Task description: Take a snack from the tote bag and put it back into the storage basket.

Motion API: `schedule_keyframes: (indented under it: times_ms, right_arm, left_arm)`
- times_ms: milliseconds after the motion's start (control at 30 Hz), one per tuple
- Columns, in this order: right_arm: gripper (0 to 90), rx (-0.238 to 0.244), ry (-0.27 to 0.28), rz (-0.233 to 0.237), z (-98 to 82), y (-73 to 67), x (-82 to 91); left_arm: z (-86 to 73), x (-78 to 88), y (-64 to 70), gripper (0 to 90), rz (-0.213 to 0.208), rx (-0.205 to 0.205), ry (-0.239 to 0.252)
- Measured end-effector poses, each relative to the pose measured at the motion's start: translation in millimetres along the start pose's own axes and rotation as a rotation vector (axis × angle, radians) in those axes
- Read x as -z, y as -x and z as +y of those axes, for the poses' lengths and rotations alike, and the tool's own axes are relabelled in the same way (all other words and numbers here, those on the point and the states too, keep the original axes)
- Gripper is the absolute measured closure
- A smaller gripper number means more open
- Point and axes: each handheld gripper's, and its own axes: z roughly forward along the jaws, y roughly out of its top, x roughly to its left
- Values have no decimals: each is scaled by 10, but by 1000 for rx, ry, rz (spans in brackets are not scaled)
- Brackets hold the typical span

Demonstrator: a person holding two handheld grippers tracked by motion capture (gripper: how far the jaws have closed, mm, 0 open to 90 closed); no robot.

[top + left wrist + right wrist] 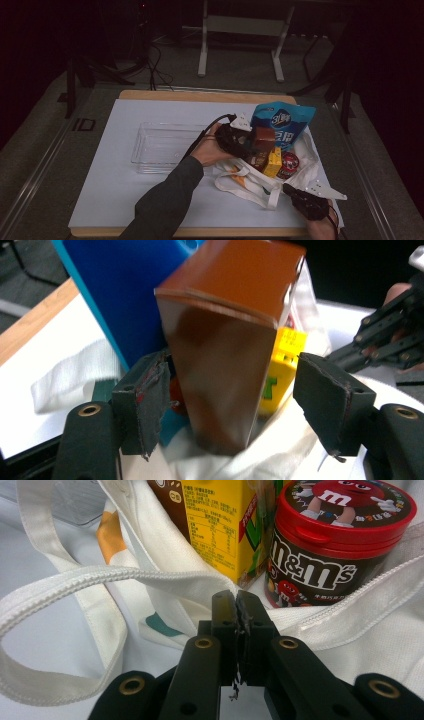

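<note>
Dark room around, a white-covered bench point(125, 190) under my hands. Near its right edge, the white tote bag point(250, 187) holds a brown carton point(225, 350), a yellow carton point(220, 525), an M&M's tub point(335, 545) and a blue pouch point(282, 122). The clear tray point(160, 147) near the middle is empty. My left fingers point(140, 407) are apart around the brown carton without pressing it; leaning there, it may tip out. My right fingers point(226, 630) are clamped on the bag's rim; if they slip, the bag sags.

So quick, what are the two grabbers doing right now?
Left gripper: open, jaws standing clear on either side of the tall brown cardboard box in the bag.
Right gripper: shut, pinching the rim of the white cloth tote bag.
</note>
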Motion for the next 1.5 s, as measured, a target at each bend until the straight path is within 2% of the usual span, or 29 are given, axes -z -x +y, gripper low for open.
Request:
schedule_keyframes:
  times_ms: [133, 233, 367, 633, 800, 867, 933, 1067, 1133, 1300, 1400, 1500]
  right_arm:
    - [872, 1, -2, -1, 1, -1, 0]
    - [872, 2, -1, 0, 1, -1, -1]
    - [872, 1, 0, 2, 1, 2, -2]
    - [872, 0, -1, 3, 1, 4, -1]
    - [872, 1, -1, 3, 0, 5, -1]
    - [871, 3, -1, 3, 0, 6, -1]
    - [871, 2, 0, 4, -1, 5, 1]
    - [871, 1, -1, 7, -4, 8, 2]
    - [871, 1, -1, 7, -4, 7, 2]
    - [869, -3, -2, 7, -3, 4, 4]
    - [869, -4, -1, 10, -6, 9, 3]
    - [869, -6, 0, 13, -9, 13, 4]
  left_arm:
    - [62, -21, -48, 265, 2, -1, 12]
    - [87, -29, -78, 249, -29, 5, 38]
    - [104, -88, -91, 211, -45, 0, 35]
    - [138, -110, -164, 200, -45, 21, 54]
    - [149, -130, -123, 206, -46, -4, 58]
    - [157, -144, -78, 234, -30, -29, 51]
    - [152, -129, -46, 320, -39, -43, 62]
    - [164, -101, 13, 359, -79, -78, 56]
    - [182, -109, 26, 359, -78, -87, 47]
    - [200, -210, 33, 328, -95, -64, 78]
    - [206, -291, 53, 323, -92, -76, 78]
    - [216, -332, 50, 323, -97, -69, 93]
